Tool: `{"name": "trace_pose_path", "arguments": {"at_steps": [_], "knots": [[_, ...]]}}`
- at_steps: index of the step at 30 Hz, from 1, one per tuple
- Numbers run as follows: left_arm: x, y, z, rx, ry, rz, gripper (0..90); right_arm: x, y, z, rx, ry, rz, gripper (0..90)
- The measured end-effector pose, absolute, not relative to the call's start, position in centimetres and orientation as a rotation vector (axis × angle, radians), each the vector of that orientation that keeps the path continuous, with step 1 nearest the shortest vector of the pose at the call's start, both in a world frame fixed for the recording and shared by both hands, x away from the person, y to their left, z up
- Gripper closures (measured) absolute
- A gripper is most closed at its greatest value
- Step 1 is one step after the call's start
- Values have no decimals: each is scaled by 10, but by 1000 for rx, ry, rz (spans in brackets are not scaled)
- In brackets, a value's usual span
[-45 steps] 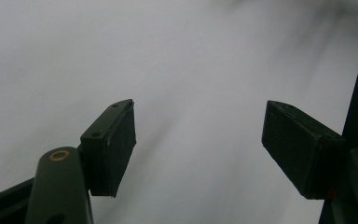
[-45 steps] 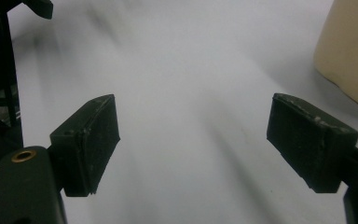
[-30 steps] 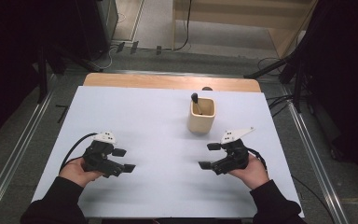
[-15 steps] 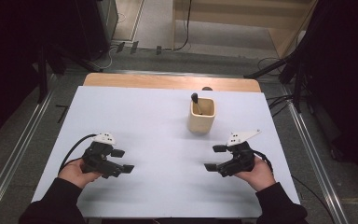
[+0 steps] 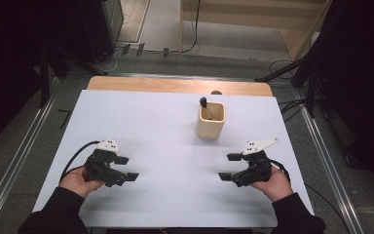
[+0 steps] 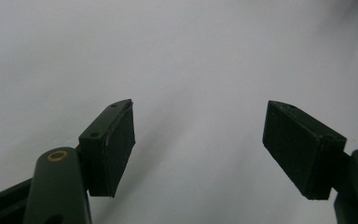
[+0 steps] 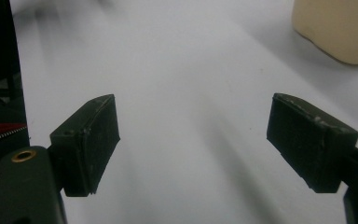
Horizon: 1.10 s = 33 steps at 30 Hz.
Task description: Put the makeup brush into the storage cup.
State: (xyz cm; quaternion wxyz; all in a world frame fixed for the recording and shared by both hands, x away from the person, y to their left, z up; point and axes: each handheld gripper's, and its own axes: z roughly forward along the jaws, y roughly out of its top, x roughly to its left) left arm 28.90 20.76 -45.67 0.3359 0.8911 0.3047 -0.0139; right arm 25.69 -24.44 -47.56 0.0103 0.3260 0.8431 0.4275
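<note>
Wooden cup with dark tool near tabletop's far edge | left gripper, right gripper agape, empty, staged near front edge.

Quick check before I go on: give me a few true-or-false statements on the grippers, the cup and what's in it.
1. The left gripper grips the cup. False: its jaws are open and empty, far from the cup.
2. The right gripper is open. True.
3. The cup lies on its side. False: it stands upright on the white table.
4. A dark-tipped tool sticks out of the cup. True.
5. The cup is nearer the right gripper. True.
</note>
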Motion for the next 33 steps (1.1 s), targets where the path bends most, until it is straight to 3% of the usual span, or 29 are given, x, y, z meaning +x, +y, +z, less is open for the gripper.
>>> {"name": "trace_pose_path", "arguments": {"at_steps": [33], "knots": [[288, 206, -458, 2340, 765, -34, 258, 259, -245, -479, 1000, 2634, 1333, 177]]}}
